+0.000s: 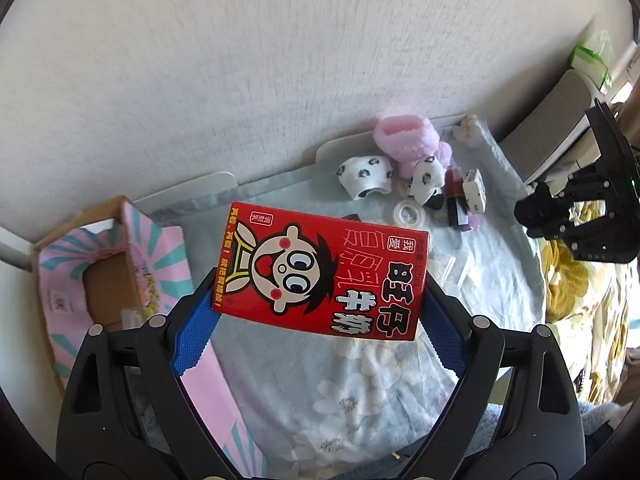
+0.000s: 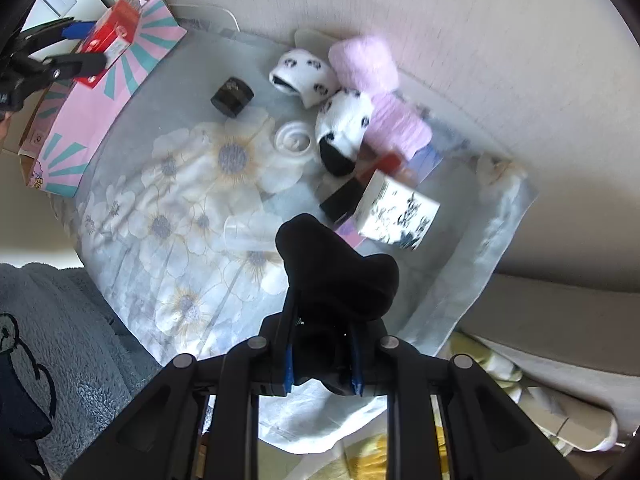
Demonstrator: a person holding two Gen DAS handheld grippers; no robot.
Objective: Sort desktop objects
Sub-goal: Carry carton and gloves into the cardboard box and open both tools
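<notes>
With the left gripper (image 1: 320, 300) pinching the red carton (image 1: 324, 276) at frame centre and the right gripper (image 2: 324, 360) clamped on a black sock (image 2: 336, 268), both seem mid-carry; next, release the carton into the box (image 1: 104, 280), left.

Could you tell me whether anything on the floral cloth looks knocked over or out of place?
Yes: the clear plastic cup lies on its side on the floral cloth, and the white patterned box sits tilted, leaning on the black-and-red box. Nothing appears spilled.
</notes>
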